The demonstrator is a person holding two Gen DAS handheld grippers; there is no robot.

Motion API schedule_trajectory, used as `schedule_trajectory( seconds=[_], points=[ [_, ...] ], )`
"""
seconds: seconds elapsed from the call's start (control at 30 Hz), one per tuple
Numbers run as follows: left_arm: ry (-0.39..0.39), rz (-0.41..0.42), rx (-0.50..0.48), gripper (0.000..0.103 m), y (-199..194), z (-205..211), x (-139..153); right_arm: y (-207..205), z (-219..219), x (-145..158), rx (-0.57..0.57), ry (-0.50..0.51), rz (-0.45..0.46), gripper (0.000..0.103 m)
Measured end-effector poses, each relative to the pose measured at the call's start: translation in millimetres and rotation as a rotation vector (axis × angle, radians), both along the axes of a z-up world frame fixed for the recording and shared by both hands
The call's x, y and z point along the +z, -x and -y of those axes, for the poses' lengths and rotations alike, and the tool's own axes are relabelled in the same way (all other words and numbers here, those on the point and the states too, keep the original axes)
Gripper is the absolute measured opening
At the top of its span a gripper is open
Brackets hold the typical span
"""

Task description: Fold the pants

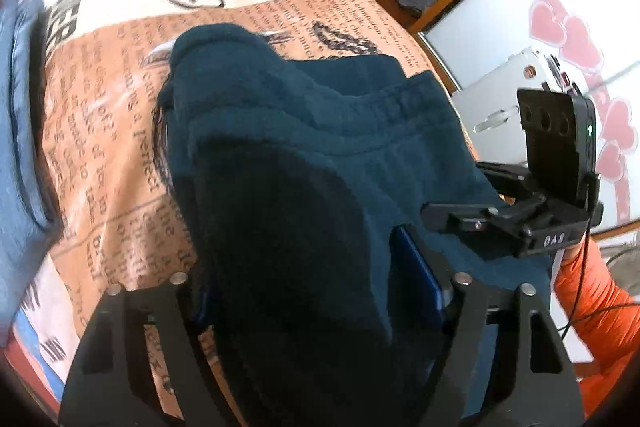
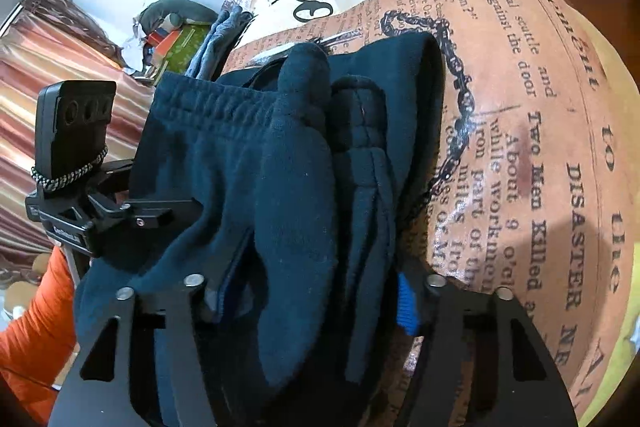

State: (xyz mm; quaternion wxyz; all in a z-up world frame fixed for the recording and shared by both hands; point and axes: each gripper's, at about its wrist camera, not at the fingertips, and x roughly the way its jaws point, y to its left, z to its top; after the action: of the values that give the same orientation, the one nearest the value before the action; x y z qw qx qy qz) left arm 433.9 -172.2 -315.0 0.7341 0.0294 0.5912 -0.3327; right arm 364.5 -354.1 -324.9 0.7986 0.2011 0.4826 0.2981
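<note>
the dark teal pants (image 1: 304, 131) lie bunched in folds on a bedspread (image 1: 104, 131) printed like old newspaper, waistband up. the left gripper (image 1: 316, 279) straddles a thick fold, blue pads at either side, but whether they press on it i cannot tell. the right gripper (image 2: 308, 291) likewise straddles bunched cloth, grip unclear.

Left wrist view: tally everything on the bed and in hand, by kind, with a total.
Dark teal pants, folded in a bundle: 1
Newspaper-print bedspread: 1
Blue cloth at the bed's edge: 1
Tongs: 2, left tongs and right tongs, both at the pants
Orange sleeve: 1
Total: 6
</note>
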Motion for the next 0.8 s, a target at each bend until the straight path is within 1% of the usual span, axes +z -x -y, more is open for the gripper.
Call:
schedule_trajectory(
  seconds=[0.07, 0.1, 0.13, 0.2, 0.27, 0.37, 0.47, 0.6, 0.67, 0.8],
  points=[
    [-0.005, 0.038, -0.015, 0.064, 4, 1, 6, 5, 0, 5, -0.004, 0.016, 0.017, 0.046],
    [-0.012, 0.061, -0.021, 0.059, 7, 2, 10, 7, -2, 8, -0.004, 0.029, 0.026, 0.045],
    [-0.015, 0.077, -0.024, 0.056, 9, 1, 13, 9, -2, 10, -0.006, 0.039, 0.035, 0.044],
    [-0.02, 0.103, -0.019, 0.048, 12, 1, 21, 11, -3, 15, -0.019, 0.033, 0.04, 0.042],
    [-0.016, 0.122, -0.009, 0.045, 15, 1, 30, 14, 1, 20, -0.022, 0.027, 0.055, 0.038],
    [-0.014, 0.166, -0.005, 0.043, 24, 1, 46, 19, 0, 33, -0.029, 0.018, 0.094, 0.036],
    [-0.008, 0.21, -0.002, 0.041, 30, 1, 61, 28, -3, 50, -0.03, 0.046, 0.158, 0.035],
    [0.038, 0.284, 0.018, 0.041, 40, -3, 90, 40, -8, 80, -0.04, 0.071, 0.256, 0.034],
    [0.051, 0.327, 0.03, 0.04, 46, -7, 106, 46, -10, 92, -0.044, 0.091, 0.305, 0.033],
    [0.067, 0.428, 0.056, 0.039, 62, -16, 138, 59, -21, 127, -0.049, 0.111, 0.414, 0.033]
  ],
)
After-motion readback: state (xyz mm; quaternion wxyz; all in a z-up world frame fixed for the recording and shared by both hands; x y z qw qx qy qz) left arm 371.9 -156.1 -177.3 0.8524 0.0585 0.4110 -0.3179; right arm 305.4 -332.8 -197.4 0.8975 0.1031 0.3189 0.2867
